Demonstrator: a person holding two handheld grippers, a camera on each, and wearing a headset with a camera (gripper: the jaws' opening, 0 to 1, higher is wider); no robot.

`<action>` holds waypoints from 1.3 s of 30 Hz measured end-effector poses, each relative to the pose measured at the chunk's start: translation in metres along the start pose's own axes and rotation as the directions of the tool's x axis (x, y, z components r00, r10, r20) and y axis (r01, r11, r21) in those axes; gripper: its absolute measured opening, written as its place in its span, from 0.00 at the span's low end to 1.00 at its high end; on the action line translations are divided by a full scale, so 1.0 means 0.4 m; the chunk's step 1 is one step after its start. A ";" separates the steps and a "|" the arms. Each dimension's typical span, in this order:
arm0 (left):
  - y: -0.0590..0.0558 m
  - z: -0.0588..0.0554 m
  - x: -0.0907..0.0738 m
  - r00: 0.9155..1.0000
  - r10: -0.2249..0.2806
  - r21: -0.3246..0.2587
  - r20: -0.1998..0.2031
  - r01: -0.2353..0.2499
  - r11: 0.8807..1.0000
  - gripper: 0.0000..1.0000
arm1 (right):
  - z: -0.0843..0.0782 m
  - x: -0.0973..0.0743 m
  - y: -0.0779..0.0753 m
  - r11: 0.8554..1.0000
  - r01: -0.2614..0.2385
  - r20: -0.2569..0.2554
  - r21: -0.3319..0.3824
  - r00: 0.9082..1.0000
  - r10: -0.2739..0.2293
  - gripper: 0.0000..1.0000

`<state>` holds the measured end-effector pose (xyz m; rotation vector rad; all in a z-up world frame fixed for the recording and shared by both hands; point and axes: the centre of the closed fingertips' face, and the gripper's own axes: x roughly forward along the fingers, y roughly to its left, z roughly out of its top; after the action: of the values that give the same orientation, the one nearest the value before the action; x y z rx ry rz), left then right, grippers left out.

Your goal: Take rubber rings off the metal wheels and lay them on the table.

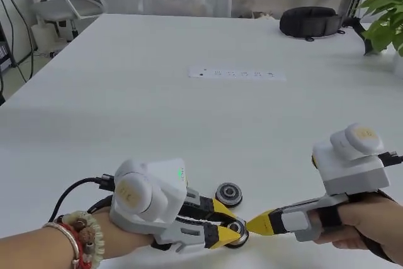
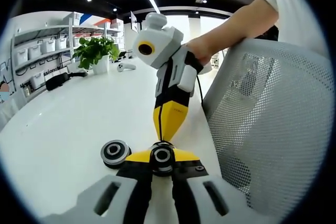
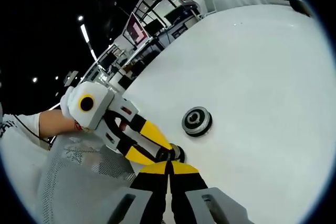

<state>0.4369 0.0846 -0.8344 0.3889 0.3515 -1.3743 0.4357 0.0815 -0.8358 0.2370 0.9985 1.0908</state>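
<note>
the left hand-held gripper (image 1: 232, 225) clamps 1 stiff metal wheel (image 2: 161, 157) at the bench's (image 1: 189, 111) near edge, the right hand-held gripper (image 1: 253, 223) closed at its rim, where the stretchy rubber ring (image 2: 161, 169) should likely peel.

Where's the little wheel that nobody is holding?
The loose wheel lies flat on the white table, low in the head view, just beyond the left gripper, which holds the other wheel.

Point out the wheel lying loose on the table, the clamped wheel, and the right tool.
Loose wheel (image 1: 228, 194): head view, on its hub.
Clamped wheel (image 2: 161, 157): left gripper view, on its hub.
Right tool (image 2: 166, 135): left gripper view, at its yellow tips.
</note>
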 end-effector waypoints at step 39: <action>0.000 -0.001 0.007 1.000 0.027 -0.048 0.009 -0.026 0.999 0.08 | 0.005 -0.001 0.019 1.000 -0.013 0.024 -0.010 1.000 0.013 0.00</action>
<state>0.4372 0.0824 -0.8360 0.3463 0.3696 -1.3393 0.4324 0.0856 -0.8297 0.2483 0.9715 1.1023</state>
